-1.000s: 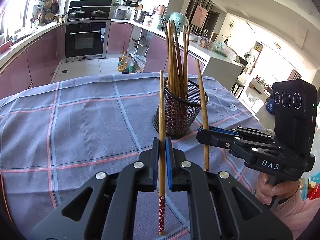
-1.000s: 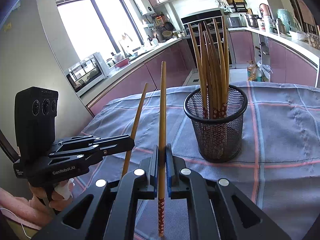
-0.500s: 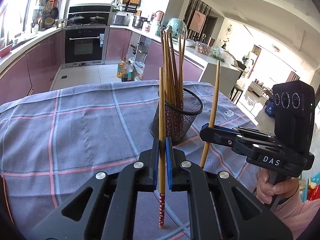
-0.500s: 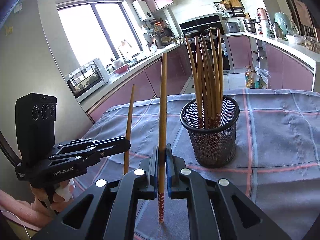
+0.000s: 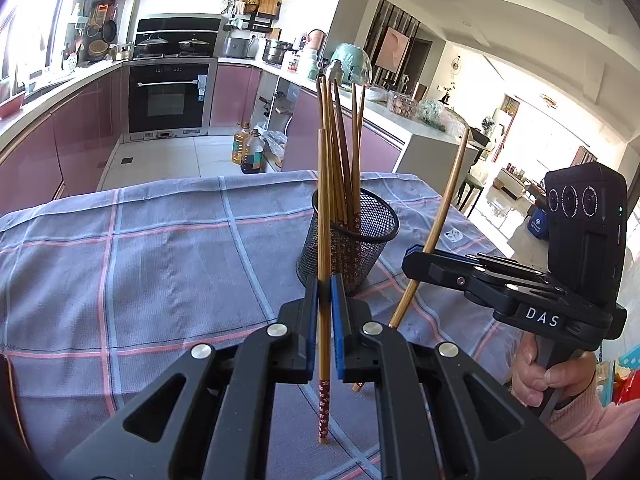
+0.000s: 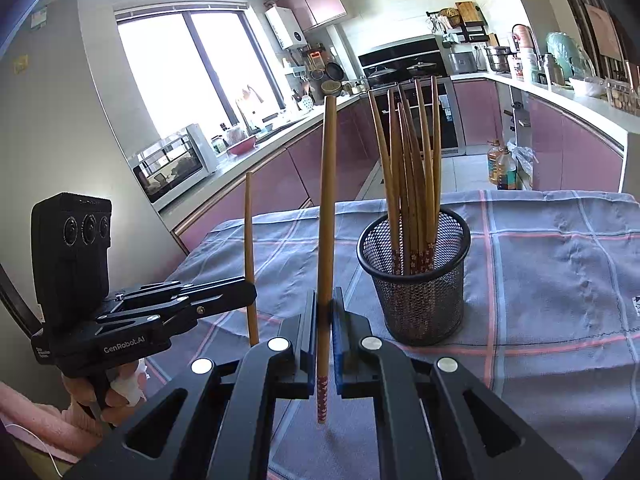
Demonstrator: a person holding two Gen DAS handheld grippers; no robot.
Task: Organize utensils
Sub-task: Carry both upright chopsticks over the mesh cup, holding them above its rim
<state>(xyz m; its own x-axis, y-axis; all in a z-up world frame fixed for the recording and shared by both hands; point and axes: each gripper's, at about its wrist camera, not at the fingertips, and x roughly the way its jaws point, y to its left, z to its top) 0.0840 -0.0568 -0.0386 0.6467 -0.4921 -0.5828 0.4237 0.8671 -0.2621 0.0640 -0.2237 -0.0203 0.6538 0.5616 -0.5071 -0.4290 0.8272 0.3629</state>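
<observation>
A black mesh holder (image 5: 352, 240) (image 6: 416, 284) stands on the checked cloth with several wooden chopsticks upright in it. My left gripper (image 5: 325, 288) is shut on one chopstick (image 5: 323, 216), held upright just in front of the holder. My right gripper (image 6: 325, 300) is shut on another chopstick (image 6: 326, 208), upright and left of the holder. In the left wrist view the right gripper (image 5: 416, 258) holds its chopstick (image 5: 444, 216) tilted, right of the holder. In the right wrist view the left gripper (image 6: 250, 292) shows with its chopstick (image 6: 250, 248).
The table carries a grey-blue cloth with pink stripes (image 5: 140, 248) (image 6: 560, 264). Its far edge drops to the kitchen floor, where oil bottles (image 5: 248, 152) stand. Counters and an oven (image 5: 168, 100) lie beyond.
Both grippers have pulled back and up from the holder, which now looks smaller and farther. The right gripper's chopstick has tilted rightward in the left wrist view. Both grips stay shut.
</observation>
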